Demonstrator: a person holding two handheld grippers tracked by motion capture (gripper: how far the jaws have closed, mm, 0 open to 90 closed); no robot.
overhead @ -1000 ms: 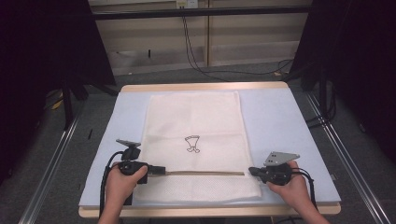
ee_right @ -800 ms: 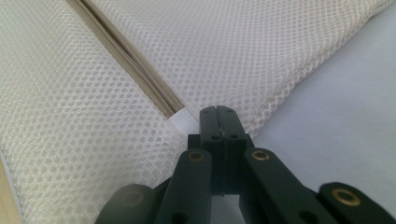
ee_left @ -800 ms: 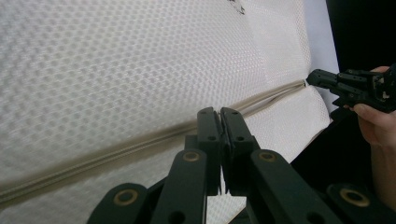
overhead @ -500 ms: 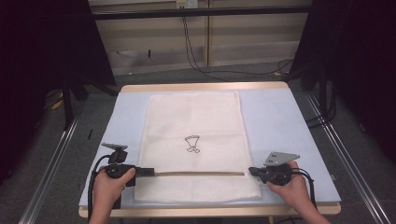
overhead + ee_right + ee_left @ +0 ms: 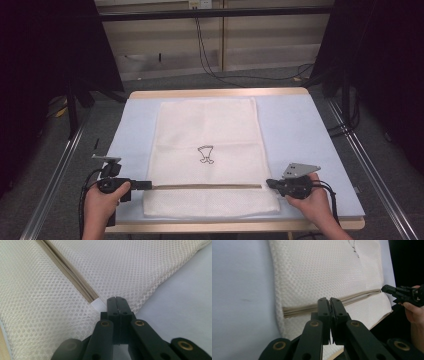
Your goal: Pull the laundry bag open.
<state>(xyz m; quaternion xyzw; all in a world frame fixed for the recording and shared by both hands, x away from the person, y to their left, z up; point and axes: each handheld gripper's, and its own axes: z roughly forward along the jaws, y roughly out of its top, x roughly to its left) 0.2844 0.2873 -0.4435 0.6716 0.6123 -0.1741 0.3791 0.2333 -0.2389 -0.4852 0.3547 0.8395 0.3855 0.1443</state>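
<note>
A white mesh bag [image 5: 205,130] lies flat on a pale blue mat [image 5: 300,130], with a small black drawing [image 5: 205,154] at its middle. A beige zipper [image 5: 205,186] runs across it near the front edge. My left gripper [image 5: 149,185] lies at the zipper's left end, jaws shut on the zipper line [image 5: 297,310]; the pull is hidden behind the left gripper [image 5: 329,299]. My right gripper [image 5: 269,183] is at the right end. In its own view the right gripper [image 5: 116,298] is pinched shut on the mesh beside the zipper's white end tab [image 5: 98,305].
The mat covers a wooden table whose far edge [image 5: 215,93] shows behind the bag. Metal rails [image 5: 65,165] run along both sides of the table. Black cables [image 5: 210,55] hang to the floor behind. Bare mat lies left and right of the bag.
My left gripper has slid left along the zipper line to the bag's left edge, jaws still shut. The right gripper and the bag have stayed put.
</note>
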